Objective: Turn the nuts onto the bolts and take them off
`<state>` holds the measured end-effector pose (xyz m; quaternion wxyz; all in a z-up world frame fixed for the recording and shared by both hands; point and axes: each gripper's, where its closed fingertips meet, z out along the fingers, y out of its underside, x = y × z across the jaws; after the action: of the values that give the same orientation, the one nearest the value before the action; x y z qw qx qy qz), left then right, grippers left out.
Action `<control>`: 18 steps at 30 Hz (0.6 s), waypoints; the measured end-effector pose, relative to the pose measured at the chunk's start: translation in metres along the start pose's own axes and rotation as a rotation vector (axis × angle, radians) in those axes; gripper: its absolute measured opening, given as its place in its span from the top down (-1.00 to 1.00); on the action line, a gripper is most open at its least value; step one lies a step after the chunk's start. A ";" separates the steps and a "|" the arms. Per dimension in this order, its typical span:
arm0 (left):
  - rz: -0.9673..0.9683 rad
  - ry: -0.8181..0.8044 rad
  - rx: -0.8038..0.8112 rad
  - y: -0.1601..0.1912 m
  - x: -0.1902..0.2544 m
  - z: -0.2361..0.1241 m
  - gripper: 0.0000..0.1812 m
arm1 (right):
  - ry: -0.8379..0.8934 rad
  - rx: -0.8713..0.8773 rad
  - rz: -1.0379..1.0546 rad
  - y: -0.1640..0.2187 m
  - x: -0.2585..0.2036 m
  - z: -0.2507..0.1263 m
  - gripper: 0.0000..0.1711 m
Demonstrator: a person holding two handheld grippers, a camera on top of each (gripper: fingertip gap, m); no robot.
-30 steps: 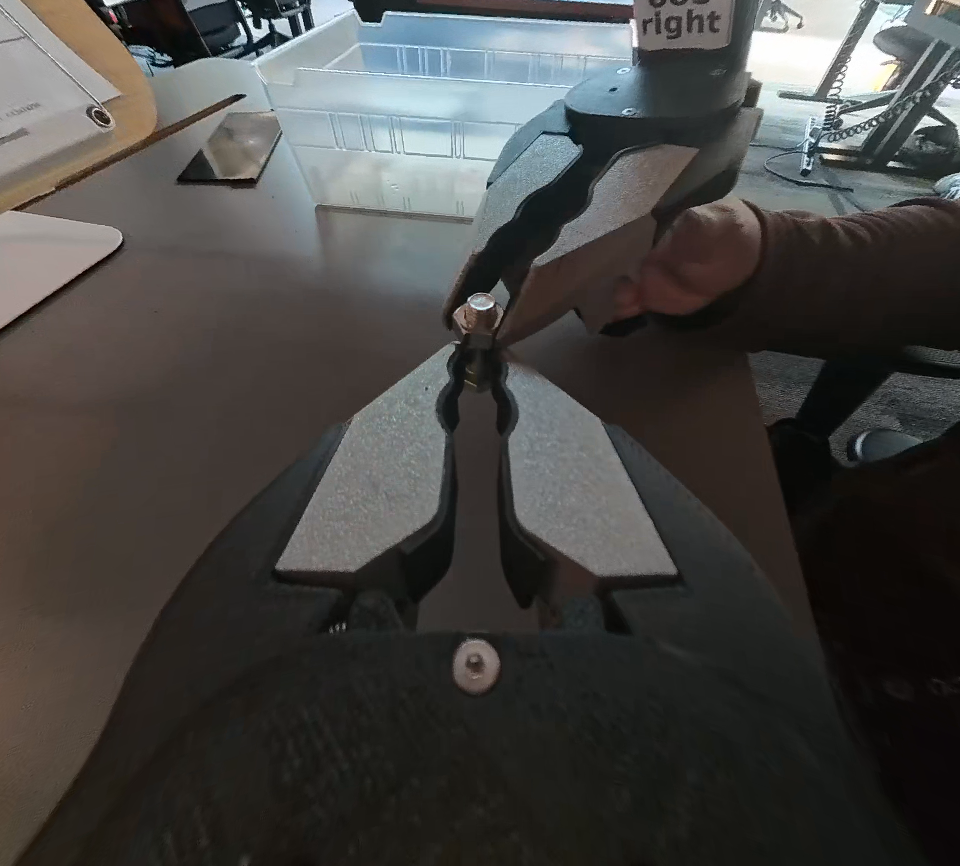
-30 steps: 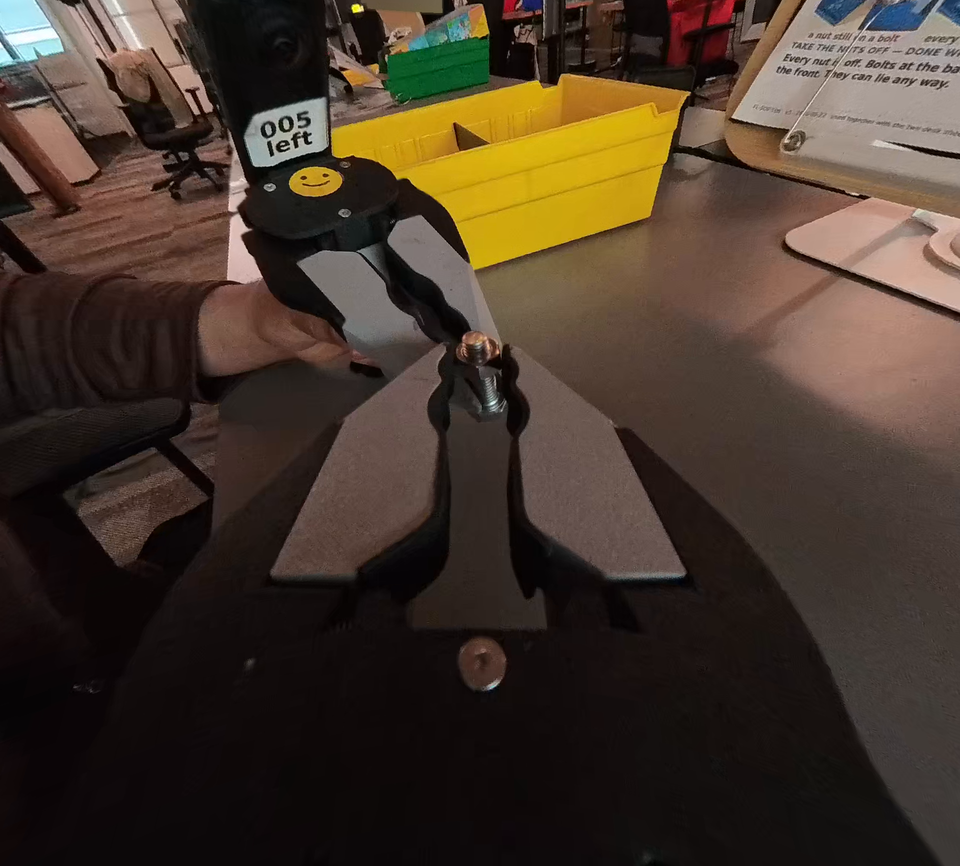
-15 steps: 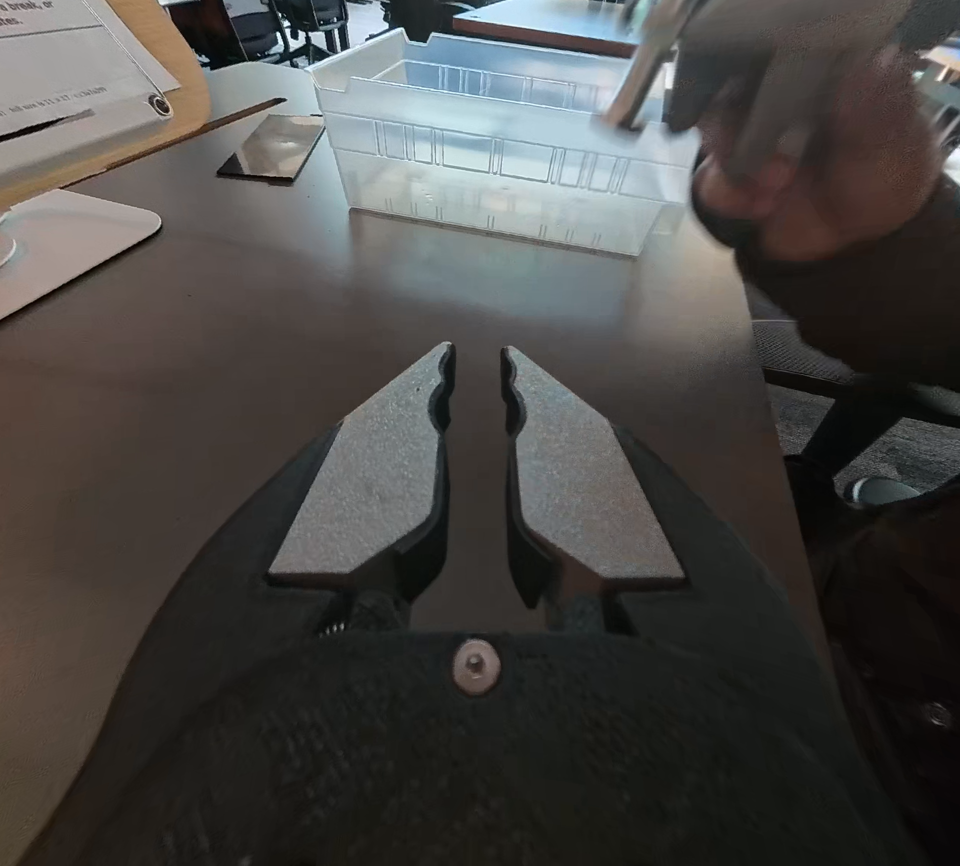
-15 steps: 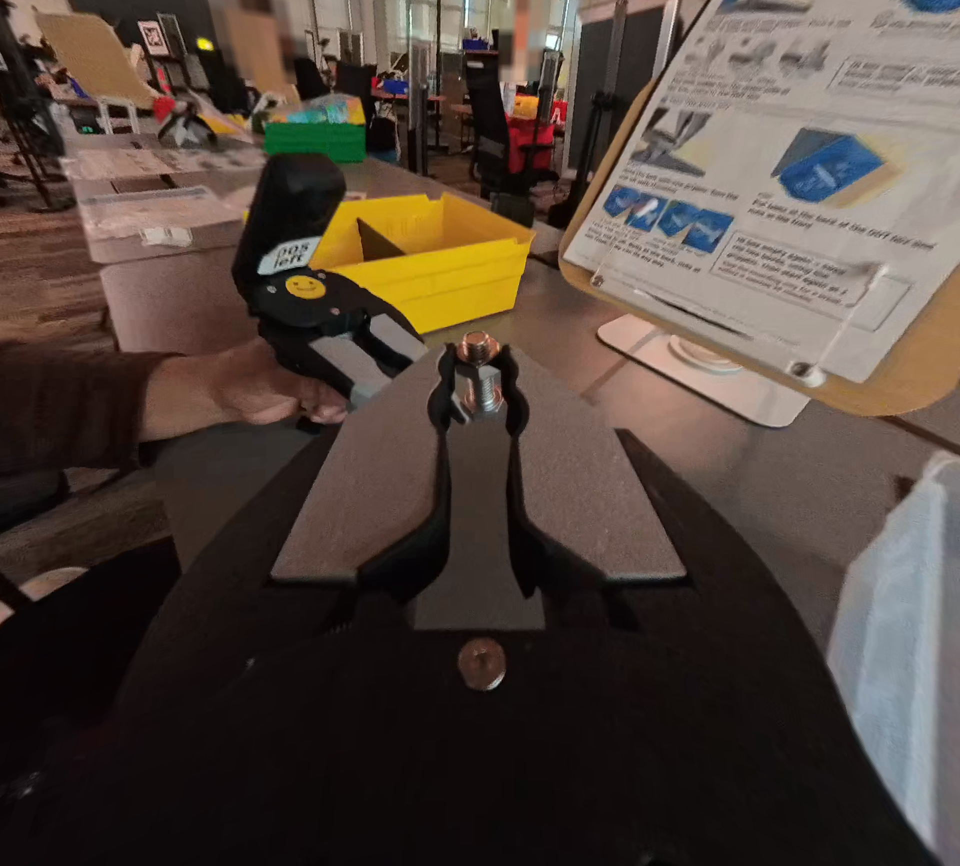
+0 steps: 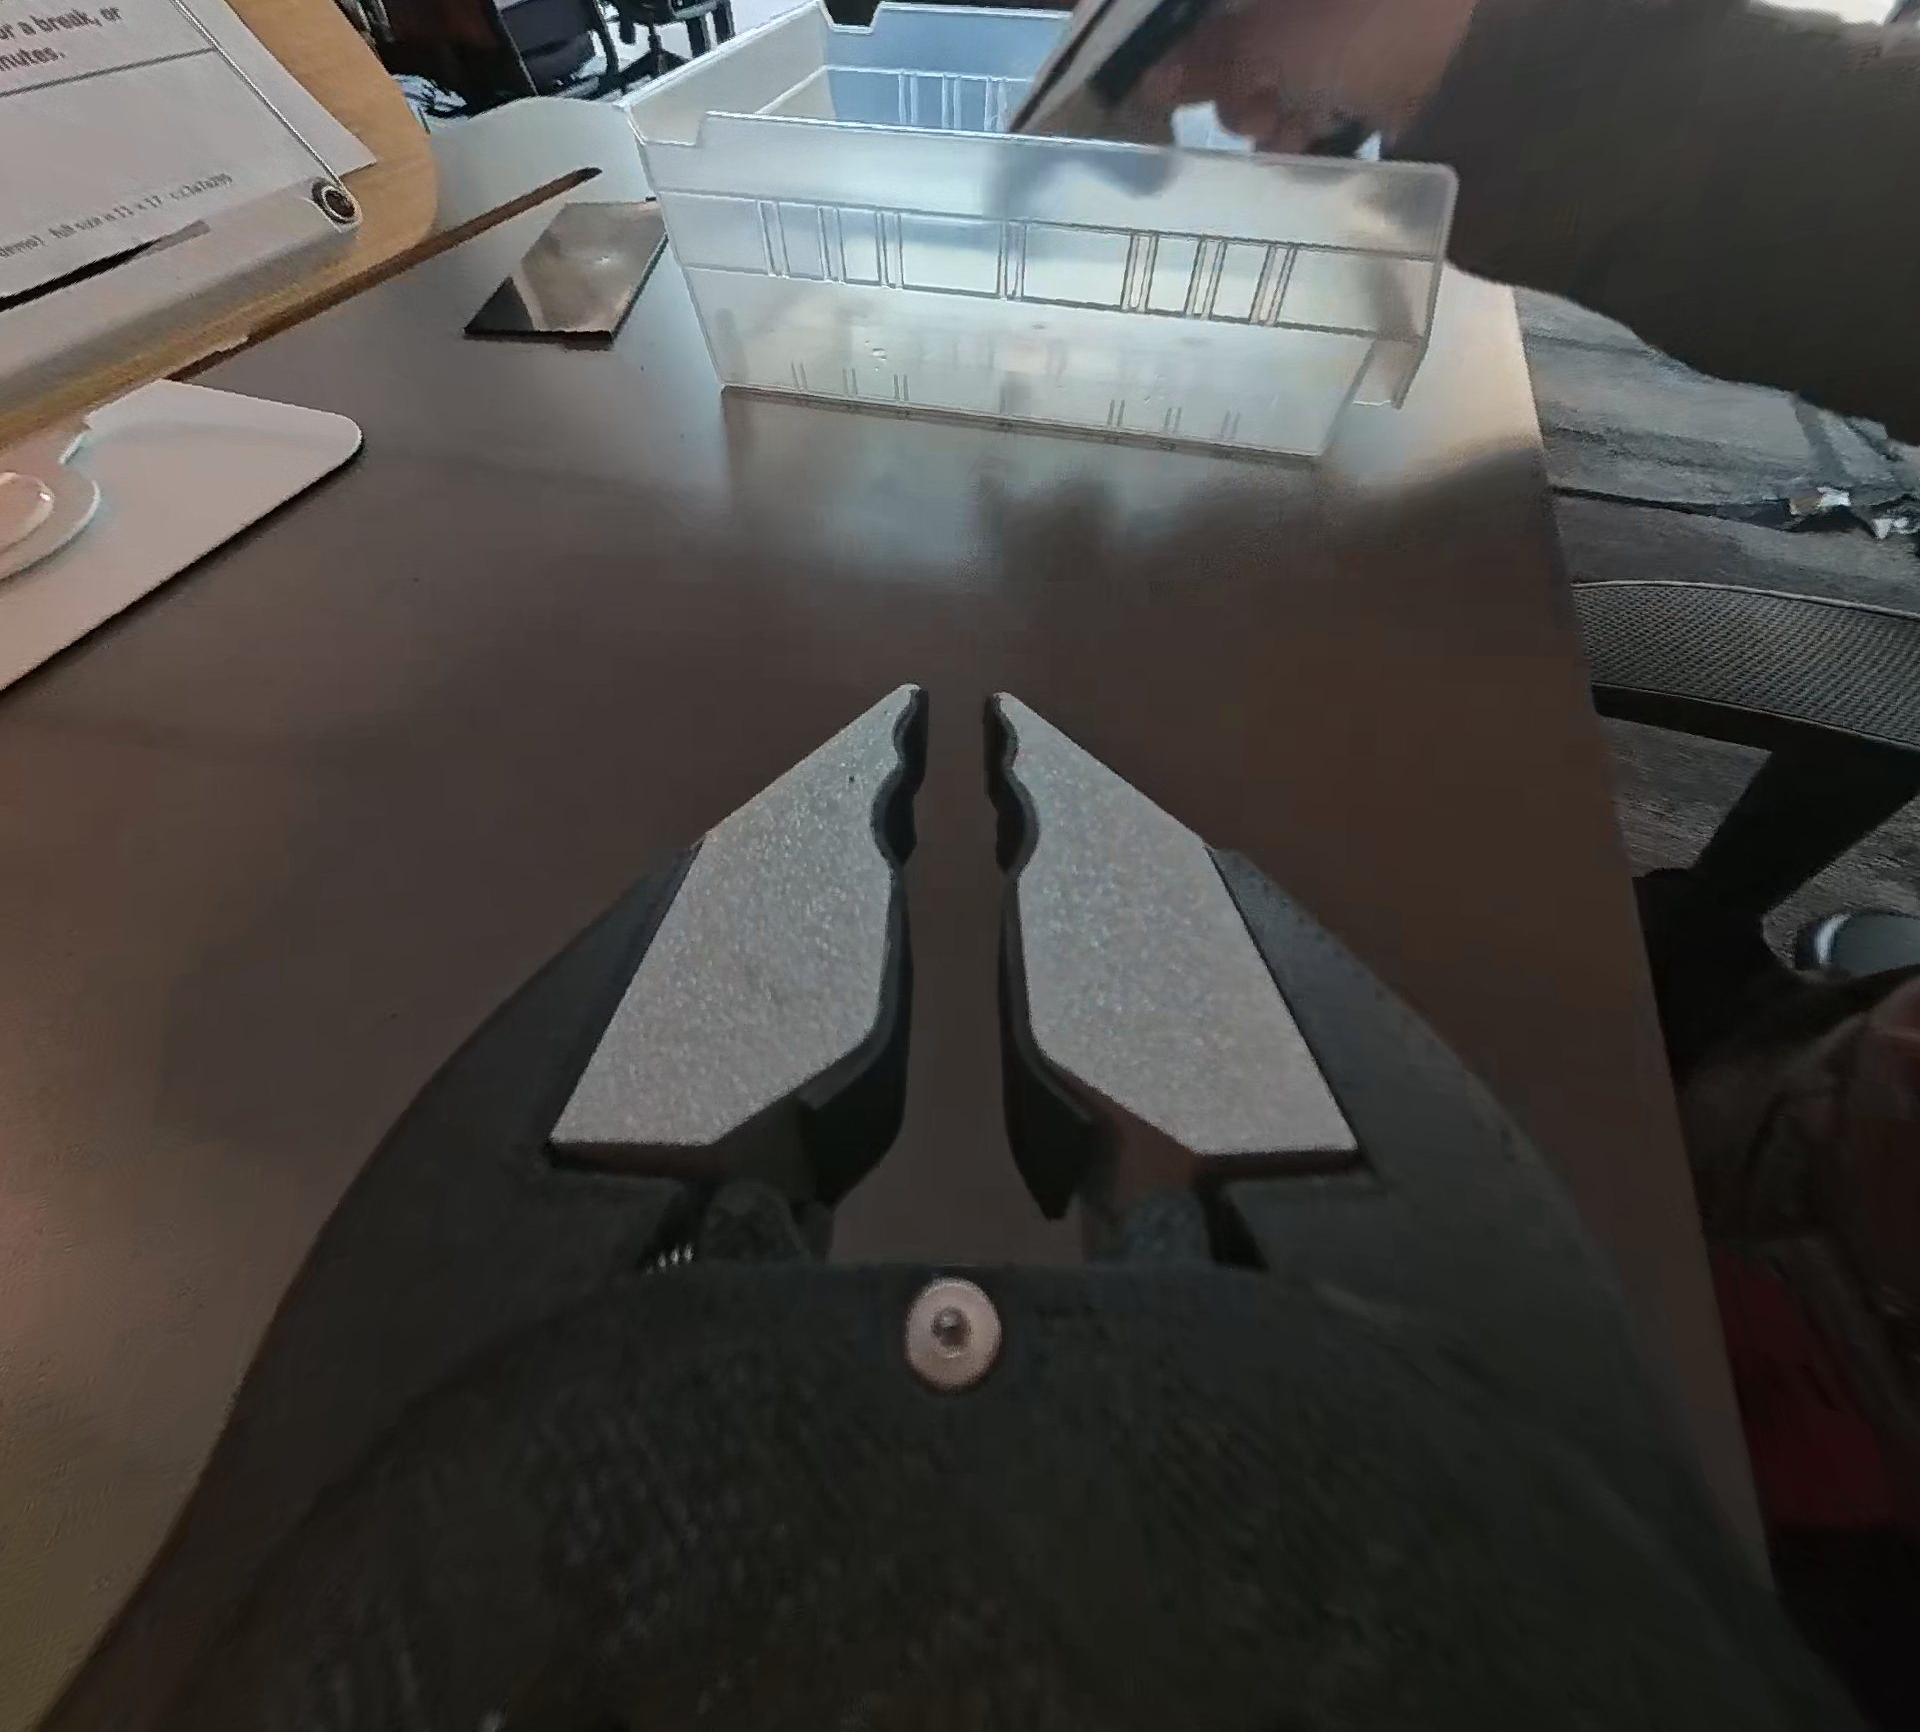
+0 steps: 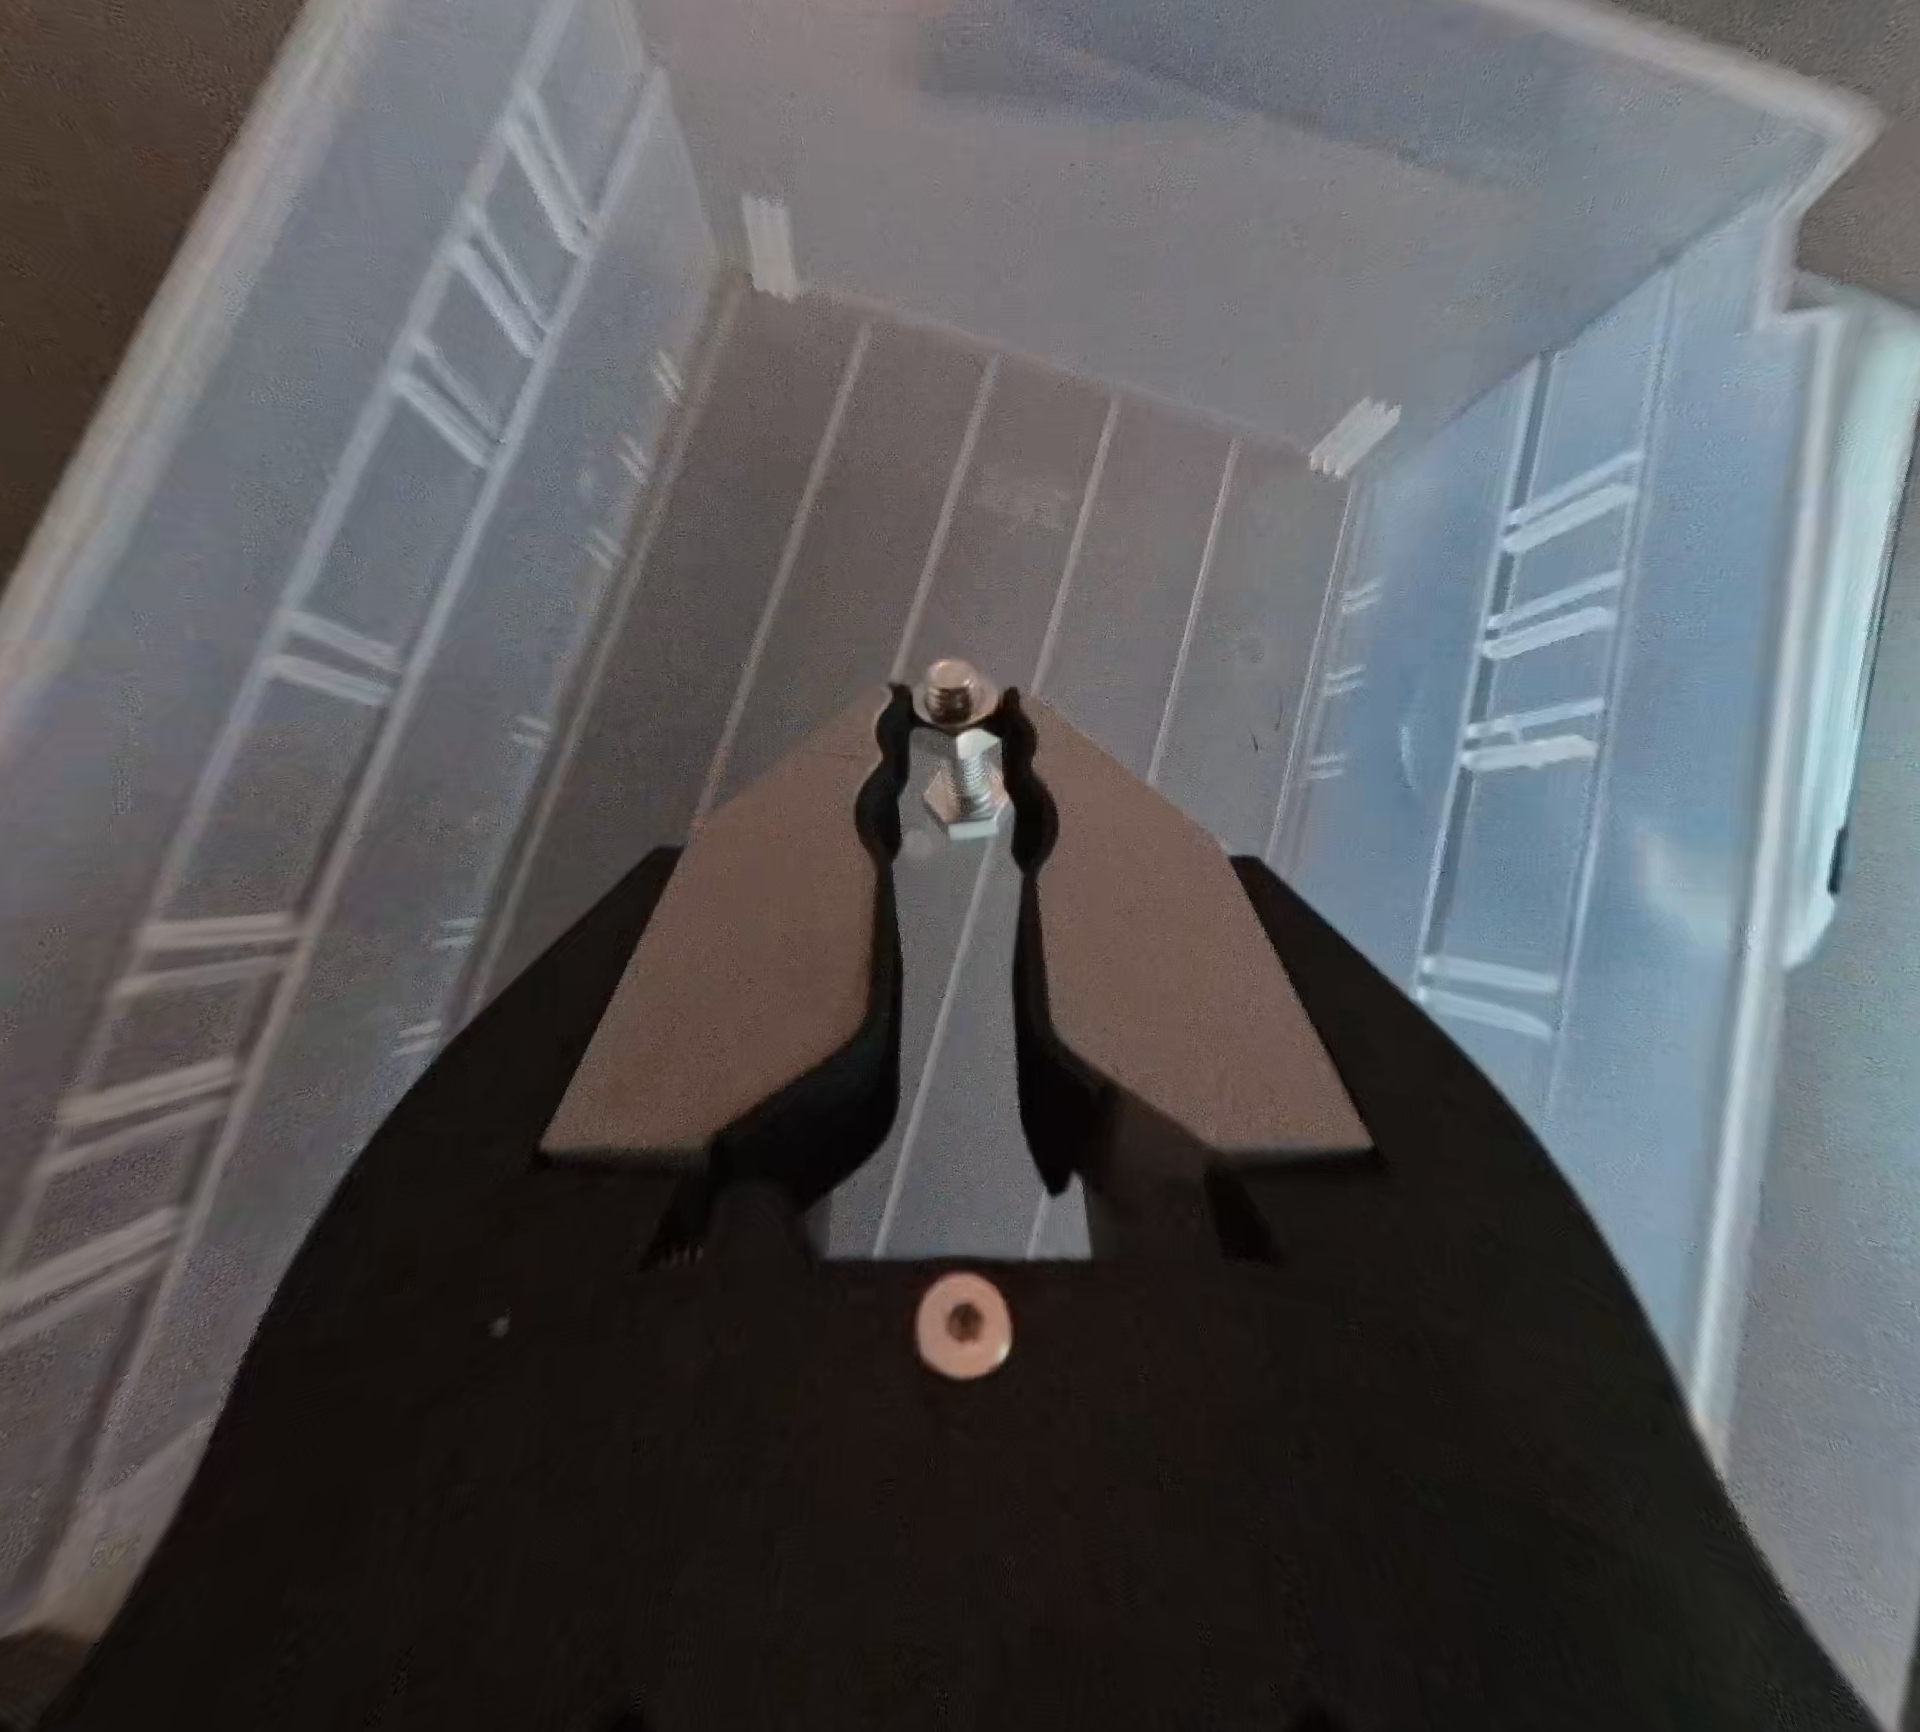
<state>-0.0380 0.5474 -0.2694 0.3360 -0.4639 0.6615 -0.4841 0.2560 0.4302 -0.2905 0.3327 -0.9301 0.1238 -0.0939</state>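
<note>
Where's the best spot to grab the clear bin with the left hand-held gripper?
The near long wall's top rim of the clear bin, from above: thin, upright, open-topped. Keep clear of the right hand-held gripper reaching in.

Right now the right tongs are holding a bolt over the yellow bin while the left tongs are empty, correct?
Not quite: the bin is clear plastic, not yellow, as the right wrist view shows. The rest holds: the right tongs grip a bolt above it, and the left tongs are empty.
</note>
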 end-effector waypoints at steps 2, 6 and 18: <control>0.009 -0.002 0.002 0.000 0.001 -0.001 0.91 | 0.028 -0.101 0.009 0.013 0.013 0.026 0.83; 0.012 0.005 -0.017 0.002 0.002 0.001 0.90 | 0.007 -0.127 0.043 -0.001 0.023 0.053 0.84; 0.087 -0.012 -0.101 0.013 0.008 0.008 0.90 | -0.117 0.174 -0.068 -0.107 -0.062 -0.039 0.62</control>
<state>-0.0372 0.5389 -0.2839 0.3368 -0.4538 0.7026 -0.4324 0.2049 0.5052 -0.1979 0.4157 -0.9052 0.0637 -0.0611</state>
